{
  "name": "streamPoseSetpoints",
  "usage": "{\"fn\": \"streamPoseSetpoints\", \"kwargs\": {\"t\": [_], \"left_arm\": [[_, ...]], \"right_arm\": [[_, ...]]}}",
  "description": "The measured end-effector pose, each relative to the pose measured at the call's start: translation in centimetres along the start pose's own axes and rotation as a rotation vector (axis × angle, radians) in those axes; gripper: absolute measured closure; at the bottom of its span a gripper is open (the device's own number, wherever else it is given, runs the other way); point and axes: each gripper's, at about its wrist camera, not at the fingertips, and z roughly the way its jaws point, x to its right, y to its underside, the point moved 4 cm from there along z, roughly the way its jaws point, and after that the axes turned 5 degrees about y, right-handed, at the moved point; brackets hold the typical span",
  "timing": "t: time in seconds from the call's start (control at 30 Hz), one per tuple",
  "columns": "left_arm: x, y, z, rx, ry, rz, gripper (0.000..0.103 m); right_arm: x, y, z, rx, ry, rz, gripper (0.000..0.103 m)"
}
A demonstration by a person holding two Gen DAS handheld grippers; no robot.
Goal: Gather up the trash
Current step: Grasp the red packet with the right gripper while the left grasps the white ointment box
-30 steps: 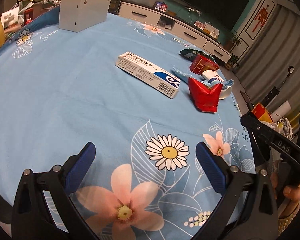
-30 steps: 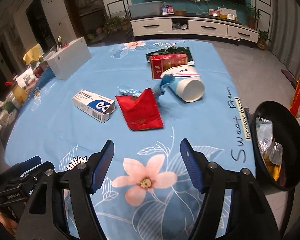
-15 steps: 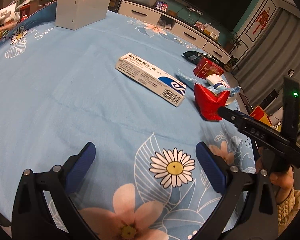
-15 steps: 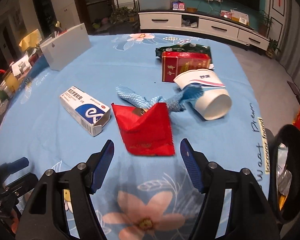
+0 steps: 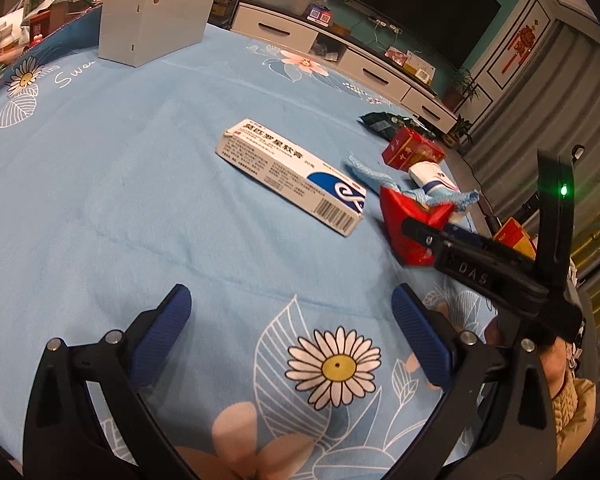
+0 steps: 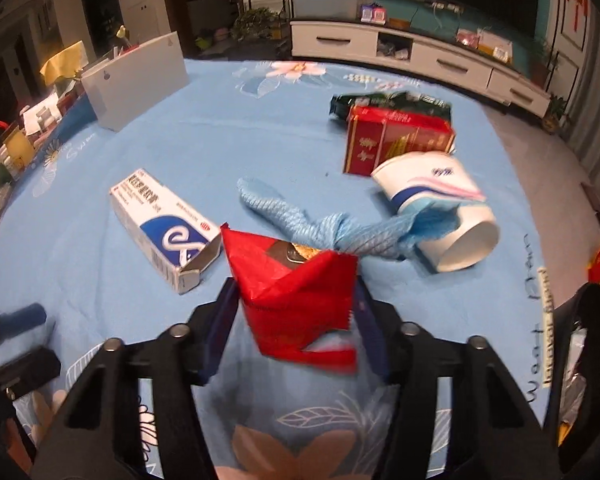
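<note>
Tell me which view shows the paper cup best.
The right wrist view: the paper cup lies on its side in full, open mouth and blue stripe visible, a blue cloth trailing into it. The left wrist view shows only a small far sliver behind the red wrapper.

Two red packs: wrapper (image 6: pixel 296 300), box (image 6: pixel 396 140); one white carton (image 6: pixel 162 224), one paper cup (image 6: pixel 440 208), one blue cloth (image 6: pixel 320 228).

Sky-blue tablecloth (image 5: pixel 140 184) — white daisies, pink blooms; red wrapper (image 6: pixel 296 300); white-and-blue carton (image 6: pixel 160 220); white, blue-banded cup (image 6: pixel 440 208).
</note>
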Motion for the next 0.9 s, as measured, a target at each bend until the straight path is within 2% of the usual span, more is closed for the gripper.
{"fn": "streamPoseSetpoints", "kwargs": {"t": [0.07,0.1,0.2,0.4,0.57,0.67,0.83,0.9], "left_arm": [[0.0,-0.2,0.1,0.001,-0.003,-0.004,0.003],[0.0,-0.3,0.2,0.002,-0.004,-0.005,0.003],[0.1,-0.6,0.6,-0.004,-0.005,-0.016,0.003],[0.7,-2.3,1.7,-0.002,0.008,-0.061,0.003],[2.1,-4.7,3.9,-0.014,-0.011,-0.115,0.003],[3.3,-6.1,5.6,-0.007,-0.068,-0.119,0.003],[4.2,-8.0,9.3,-0.007,-0.248,-0.144,0.005],[4.3,-8.4,10.9,-0.024,-0.328,-0.145,0.012]], "right_arm": [[-0.2,0.2,-0.1,0.01,0.0,-0.01,0.059],[-0.4,0.3,-0.3,0.017,-0.008,-0.019,0.066],[-0.8,0.5,-0.6,0.022,-0.023,-0.036,0.074],[0.1,1.4,-4.0,0.089,-0.088,0.017,0.074],[3.0,2.2,-6.6,0.13,-0.112,0.093,0.074],[4.2,2.5,-7.4,0.146,-0.13,0.122,0.074],[5.7,3.2,-8.0,0.171,-0.147,0.145,0.074],[6.1,3.6,-7.9,0.168,-0.155,0.156,0.074]]}}
